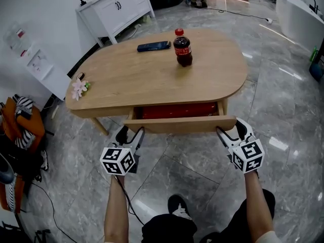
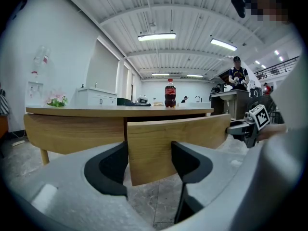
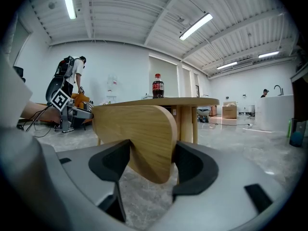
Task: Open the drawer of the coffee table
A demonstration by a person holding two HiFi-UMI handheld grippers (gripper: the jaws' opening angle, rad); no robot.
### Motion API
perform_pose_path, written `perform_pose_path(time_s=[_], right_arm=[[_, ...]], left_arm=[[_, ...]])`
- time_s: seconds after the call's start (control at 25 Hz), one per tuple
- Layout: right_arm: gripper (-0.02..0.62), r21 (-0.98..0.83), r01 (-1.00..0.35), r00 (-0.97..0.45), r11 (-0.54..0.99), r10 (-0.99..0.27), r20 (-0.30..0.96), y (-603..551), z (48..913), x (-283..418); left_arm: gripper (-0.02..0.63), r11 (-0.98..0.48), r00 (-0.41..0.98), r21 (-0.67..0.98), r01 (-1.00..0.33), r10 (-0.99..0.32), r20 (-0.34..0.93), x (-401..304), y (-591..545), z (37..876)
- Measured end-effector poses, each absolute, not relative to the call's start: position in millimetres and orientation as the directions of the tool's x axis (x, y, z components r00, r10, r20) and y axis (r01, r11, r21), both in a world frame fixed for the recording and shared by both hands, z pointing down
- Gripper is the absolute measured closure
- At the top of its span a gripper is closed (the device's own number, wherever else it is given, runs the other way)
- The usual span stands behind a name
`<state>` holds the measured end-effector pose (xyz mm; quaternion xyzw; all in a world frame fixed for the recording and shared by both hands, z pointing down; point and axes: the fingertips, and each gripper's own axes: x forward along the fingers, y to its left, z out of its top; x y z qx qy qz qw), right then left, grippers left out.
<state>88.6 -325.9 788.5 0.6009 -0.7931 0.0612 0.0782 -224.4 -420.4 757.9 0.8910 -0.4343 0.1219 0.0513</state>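
The oval wooden coffee table [image 1: 131, 75] has its drawer pulled partway out, red lining [image 1: 179, 110] showing behind the wooden drawer front [image 1: 179, 124]. My left gripper [image 1: 132, 134] is shut on the drawer front's left end [image 2: 149, 148]; the panel fills the gap between both pads. My right gripper [image 1: 227, 132] is shut on the rounded right end [image 3: 144, 138] of the same panel. Each gripper shows in the other's view: right gripper [image 2: 248, 127], left gripper [image 3: 72, 112].
A cola bottle [image 1: 183, 47] and a dark phone-like slab [image 1: 153, 46] stand on the tabletop, pink flowers [image 1: 79, 88] at its left edge. White cabinet [image 1: 116, 6] behind. Bags and a chair [image 1: 20, 135] crowd the left. The person's shoe [image 1: 178, 206] is on the marble floor.
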Motion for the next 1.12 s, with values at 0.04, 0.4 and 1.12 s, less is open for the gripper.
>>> perform_pose_path(time_s=[0.04,0.4,1.12], right_arm=[[0.299,-0.003,-0.963,-0.265,0.27,-0.944,0.197,-324,789,88],[0.299,0.012,-0.96,-0.271,0.278,-0.943,0.193,-312,791,83],[0.301,0.019,-0.948,-0.307,0.318,-0.927,0.214,-283,791,75]], left_arm=[[0.336,-0.617,0.593,-0.014,-0.787,-0.762,0.261,-225,-419,758],[0.336,-0.611,0.59,-0.006,-0.791,-0.766,0.253,-231,-406,762],[0.336,-0.603,0.585,-0.007,-0.798,-0.776,0.237,-237,-379,762]])
